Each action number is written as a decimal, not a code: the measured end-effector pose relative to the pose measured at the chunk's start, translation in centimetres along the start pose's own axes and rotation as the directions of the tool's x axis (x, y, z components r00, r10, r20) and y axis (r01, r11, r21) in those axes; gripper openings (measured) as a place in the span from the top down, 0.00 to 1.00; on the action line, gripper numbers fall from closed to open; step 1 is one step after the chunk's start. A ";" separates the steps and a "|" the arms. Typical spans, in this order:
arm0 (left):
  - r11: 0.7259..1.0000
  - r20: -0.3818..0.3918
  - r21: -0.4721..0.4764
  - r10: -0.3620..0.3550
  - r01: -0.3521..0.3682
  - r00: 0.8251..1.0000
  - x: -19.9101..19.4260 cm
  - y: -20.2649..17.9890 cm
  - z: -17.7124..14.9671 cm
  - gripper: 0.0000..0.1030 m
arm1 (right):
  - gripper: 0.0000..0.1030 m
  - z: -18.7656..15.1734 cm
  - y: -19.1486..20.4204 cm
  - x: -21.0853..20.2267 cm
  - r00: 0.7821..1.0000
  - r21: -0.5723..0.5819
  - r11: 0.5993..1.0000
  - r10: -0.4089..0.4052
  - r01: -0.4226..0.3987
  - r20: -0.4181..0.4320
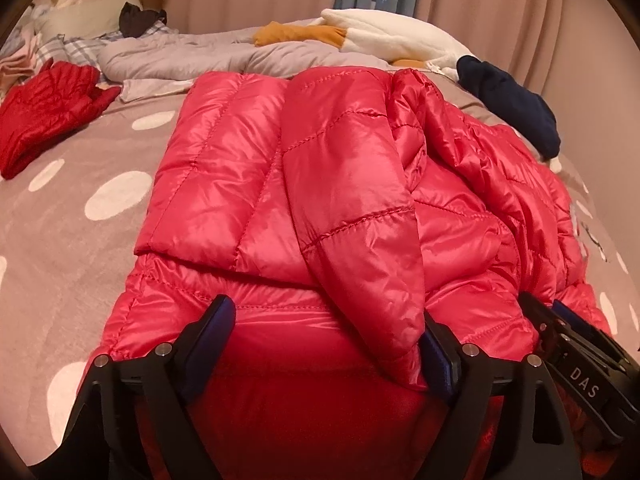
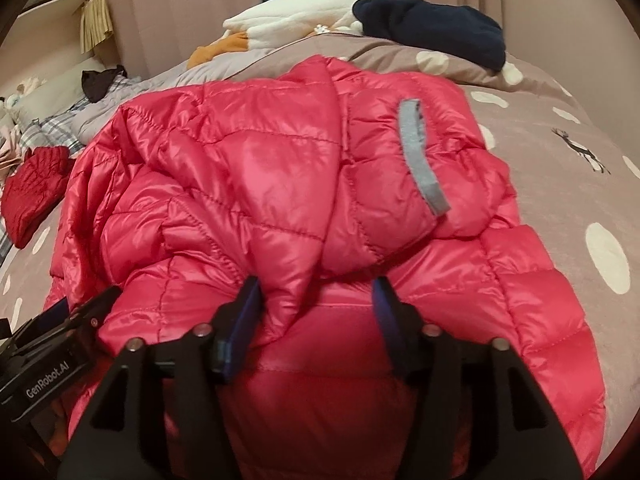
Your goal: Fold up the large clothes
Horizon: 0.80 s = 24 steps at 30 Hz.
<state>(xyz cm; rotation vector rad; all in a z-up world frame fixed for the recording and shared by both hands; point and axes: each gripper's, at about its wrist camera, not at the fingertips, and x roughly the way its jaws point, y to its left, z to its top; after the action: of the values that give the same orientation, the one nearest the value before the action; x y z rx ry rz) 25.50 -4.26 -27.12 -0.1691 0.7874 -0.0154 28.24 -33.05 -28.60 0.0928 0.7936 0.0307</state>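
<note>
Setting: bedroom scene; a bed [image 1: 60, 240] under a taupe cover with white dots fills both views, with pinkish curtains [image 1: 500, 0] along the far side.
Garment: your work piece is the pink quilted jacket [image 1: 248, 168], lying in the middle of the bed directly beyond both grippers.
Left gripper: your left gripper [image 1: 326, 334] stands wide, its blue pads on either side of the near hem; the fabric bulges up between them, and the tip of the folded sleeve drapes against the right-hand pad, but nothing is pinched.
Right gripper: your right gripper [image 2: 316, 312] is parted somewhat less; a pucker of the sleeve lies against its left-hand pad, the other pad stands clear, and it holds nothing.
Spacing: both tools sit side by side at the near edge, each visible at the margin of the other's view.
Done so far: one side panel lies turned over the body with a straight edge, and a sleeve [image 1: 360, 200] is laid lengthwise down the middle, its tip reaching the near hem.
Collar: the grey neck tape [image 2: 420, 156] shows face-up on the right part, in the right view.
Left to do: the right half is rumpled and looks only loosely gathered; you would likely need to smooth it, then fold the bundle across its length.
Progress estimate: roughly midway.
Bystanders: a darker red garment [image 1: 44, 112] on the far left, a navy garment [image 1: 512, 96] far right, white and mustard fabric [image 1: 384, 32] beyond.
</note>
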 end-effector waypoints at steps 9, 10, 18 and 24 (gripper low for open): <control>1.000 -0.006 -0.010 0.001 -0.001 1.000 0.0 0.1 0.0 0.13 | 0.09 0.0 -0.6 0.2 0.996 0.034 0.995 -0.089 0.089 -0.010; 1.000 -0.010 -0.009 0.004 -0.004 1.000 0.2 0.0 0.0 0.11 | 0.08 0.1 -0.6 0.3 0.995 0.031 0.994 -0.100 0.101 -0.017; 1.000 -0.023 -0.003 0.009 -0.009 1.000 0.5 0.0 0.1 0.07 | 0.01 0.5 -1.7 1.4 0.995 0.051 0.995 -0.081 0.084 -0.058; 1.000 -0.033 0.004 0.023 -0.023 0.999 0.6 -0.1 0.2 0.06 | 0.01 0.6 -1.5 1.6 0.994 0.041 0.995 -0.092 0.094 -0.067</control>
<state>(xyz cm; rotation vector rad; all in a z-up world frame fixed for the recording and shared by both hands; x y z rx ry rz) 26.06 -4.37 -27.36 -0.1565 0.8219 0.0017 29.76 -34.44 -29.49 0.0971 0.8630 -0.0724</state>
